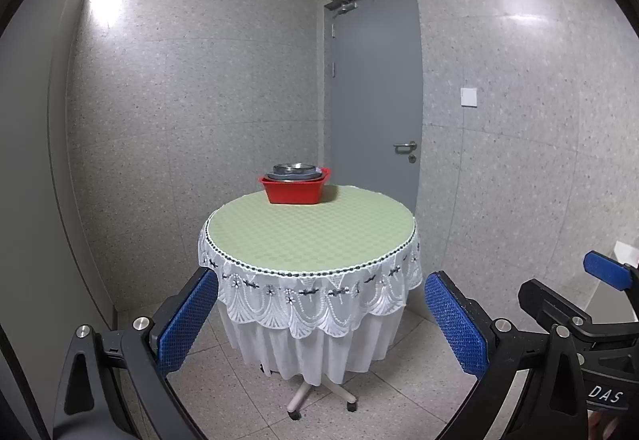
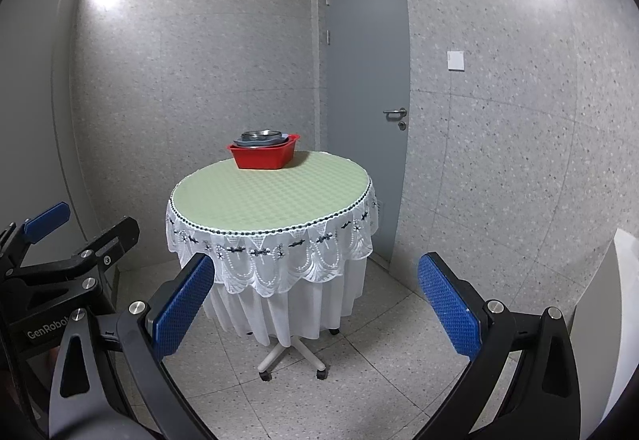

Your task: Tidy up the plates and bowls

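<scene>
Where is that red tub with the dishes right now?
In both wrist views the red tub sits at the far edge of the round table, near the grey door, with both grippers well short of it.

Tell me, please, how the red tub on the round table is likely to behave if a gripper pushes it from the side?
The red tub looks like stiff plastic with a flat base, so it should probably slide across the tablecloth rather than tip. The metal bowl and dishes stacked inside likely add weight and may rattle or shift. The cloth might bunch underneath.
</scene>
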The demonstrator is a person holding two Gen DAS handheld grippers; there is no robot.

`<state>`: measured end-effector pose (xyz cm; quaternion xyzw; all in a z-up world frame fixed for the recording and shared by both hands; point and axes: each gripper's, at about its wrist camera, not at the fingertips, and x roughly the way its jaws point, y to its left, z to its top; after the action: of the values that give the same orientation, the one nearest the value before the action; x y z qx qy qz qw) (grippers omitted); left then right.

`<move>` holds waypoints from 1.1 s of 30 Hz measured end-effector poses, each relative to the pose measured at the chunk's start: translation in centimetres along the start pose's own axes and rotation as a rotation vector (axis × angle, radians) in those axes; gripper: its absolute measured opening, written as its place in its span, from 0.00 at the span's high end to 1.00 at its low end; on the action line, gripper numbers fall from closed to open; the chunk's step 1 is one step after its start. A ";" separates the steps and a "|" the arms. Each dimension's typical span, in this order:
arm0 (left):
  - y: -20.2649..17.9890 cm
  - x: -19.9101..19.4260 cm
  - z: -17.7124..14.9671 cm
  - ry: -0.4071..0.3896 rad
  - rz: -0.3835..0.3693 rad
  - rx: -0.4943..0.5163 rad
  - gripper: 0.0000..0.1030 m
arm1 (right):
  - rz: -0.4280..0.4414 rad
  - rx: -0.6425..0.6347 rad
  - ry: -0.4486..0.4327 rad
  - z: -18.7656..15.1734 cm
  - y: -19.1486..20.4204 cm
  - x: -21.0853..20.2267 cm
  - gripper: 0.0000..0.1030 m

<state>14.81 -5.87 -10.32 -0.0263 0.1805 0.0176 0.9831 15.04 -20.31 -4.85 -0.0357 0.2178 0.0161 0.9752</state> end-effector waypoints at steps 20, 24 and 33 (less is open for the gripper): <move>-0.2 0.8 -0.5 -0.014 -0.001 0.006 0.01 | -0.002 0.002 -0.007 -0.3 -0.6 0.2 0.00; -0.4 0.8 -0.7 -0.025 0.000 0.012 0.01 | -0.002 0.002 -0.007 -0.3 -0.7 0.2 0.00; -0.1 1.1 -1.0 -0.029 -0.006 0.011 0.01 | -0.002 -0.002 -0.007 -0.2 -1.1 0.2 0.00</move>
<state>15.47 -6.00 -11.58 -0.0212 0.1665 0.0140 0.9857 15.15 -21.45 -5.05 -0.0367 0.2144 0.0154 0.9759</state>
